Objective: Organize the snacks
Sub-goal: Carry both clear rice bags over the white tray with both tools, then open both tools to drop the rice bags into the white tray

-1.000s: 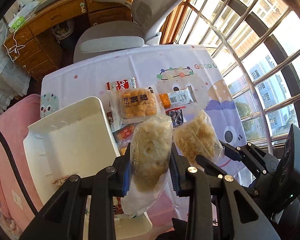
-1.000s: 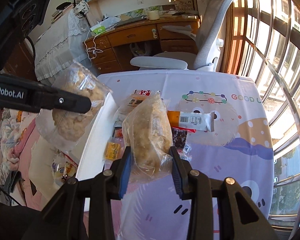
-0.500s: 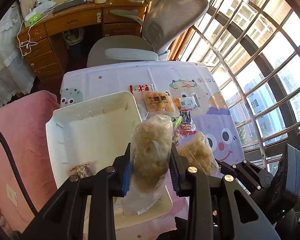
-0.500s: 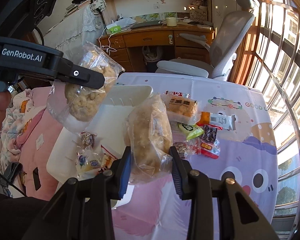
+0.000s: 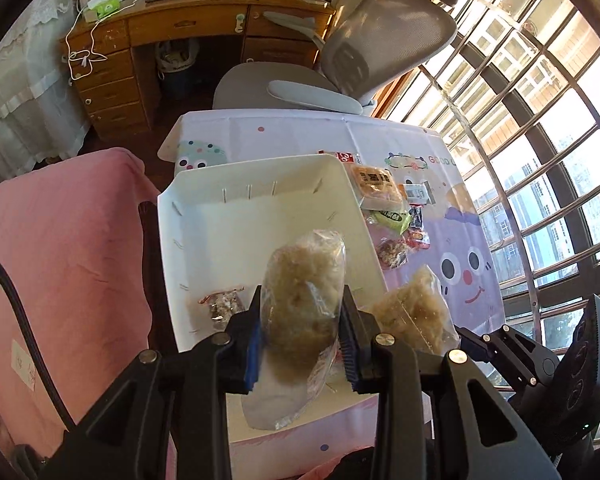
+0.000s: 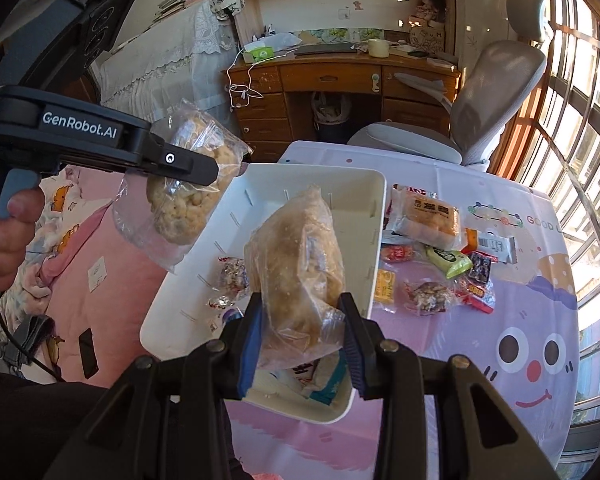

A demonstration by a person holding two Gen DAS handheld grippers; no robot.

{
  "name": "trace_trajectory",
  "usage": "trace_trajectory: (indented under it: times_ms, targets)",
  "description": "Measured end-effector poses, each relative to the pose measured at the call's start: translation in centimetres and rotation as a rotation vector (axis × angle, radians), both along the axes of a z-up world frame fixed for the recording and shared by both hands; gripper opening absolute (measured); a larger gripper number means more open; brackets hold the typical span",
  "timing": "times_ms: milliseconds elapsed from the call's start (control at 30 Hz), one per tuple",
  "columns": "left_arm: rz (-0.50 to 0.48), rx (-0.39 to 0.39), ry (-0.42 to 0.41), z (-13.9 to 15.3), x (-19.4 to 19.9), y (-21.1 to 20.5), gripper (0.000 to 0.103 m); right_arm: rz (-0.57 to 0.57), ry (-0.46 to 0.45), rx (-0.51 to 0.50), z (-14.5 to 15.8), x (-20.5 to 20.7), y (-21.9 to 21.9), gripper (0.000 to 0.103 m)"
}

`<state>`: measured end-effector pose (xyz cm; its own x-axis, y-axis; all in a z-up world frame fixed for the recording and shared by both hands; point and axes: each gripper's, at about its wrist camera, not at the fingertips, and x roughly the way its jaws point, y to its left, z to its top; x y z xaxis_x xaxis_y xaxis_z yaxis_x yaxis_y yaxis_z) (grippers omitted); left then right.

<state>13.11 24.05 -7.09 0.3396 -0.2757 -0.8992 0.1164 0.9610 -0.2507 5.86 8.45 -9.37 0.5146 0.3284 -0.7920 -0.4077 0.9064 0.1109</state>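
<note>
Left hand-held gripper pinching a clear bag of pale puffed snack between its blue pads, hung above the near end of the white tray. Right hand-held gripper likewise clamped on a second clear snack bag, raised over the tray's near right corner. From the right wrist view, left bag seen off the tray's left edge, over pink bedding, with a hand wrapped round the gripper's handle. Inside the tray: a few small wrapped sweets near its left wall, plus a blue-and-white packet at its near end, partly hidden behind the right gripper. Right of the tray, on the cartoon-print cloth of the counter: a wrapped cake touching the tray's far right side, a green packet, a yellow packet just beside the tray wall, a nut cluster in clear wrap, red and dark packets further right. Beyond the tray's far end, a grey office chair and wooden desk.
</note>
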Motion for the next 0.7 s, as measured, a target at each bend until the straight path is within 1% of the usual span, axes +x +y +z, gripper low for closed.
trace_trajectory:
  times_ms: [100, 300, 400, 433, 467, 500, 533, 567, 700]
  targets:
    - [-0.006, 0.001, 0.023, -1.0, -0.4, 1.3, 0.031, -0.001, -0.001, -0.003, -0.1, -0.2, 1.3, 0.037]
    - [-0.035, -0.008, 0.058, -2.5, -0.9, 2.1, 0.031, -0.011, 0.003, -0.016, -0.4, -0.2, 2.9, 0.037]
    - [-0.039, 0.008, 0.062, -2.9, -1.1, 2.3, 0.036, -0.025, 0.01, -0.034, -0.7, -0.2, 3.5, 0.039]
    - [-0.044, 0.01, 0.064, -3.0, -1.2, 2.3, 0.042, -0.033, 0.012, -0.042, -0.8, -0.2, 3.6, 0.04]
    - [-0.047, 0.006, 0.066, -3.1, -1.2, 2.3, 0.053, -0.042, 0.016, -0.048, -0.9, -0.2, 3.6, 0.04]
    - [-0.047, 0.0, 0.065, -3.2, -1.3, 2.3, 0.057, -0.05, 0.02, -0.05, -1.0, -0.2, 3.6, 0.041]
    - [-0.049, -0.005, 0.064, -3.3, -1.3, 2.3, 0.06, -0.057, 0.027, -0.053, -1.1, -0.3, 3.6, 0.043]
    - [-0.05, -0.005, 0.062, -3.3, -1.4, 2.3, 0.06, -0.066, 0.032, -0.055, -1.3, -0.4, 3.5, 0.045]
    - [-0.06, 0.008, 0.072, -4.0, -1.8, 1.6, 0.063, -0.099, 0.055, -0.062, -1.8, -1.0, 2.8, 0.045]
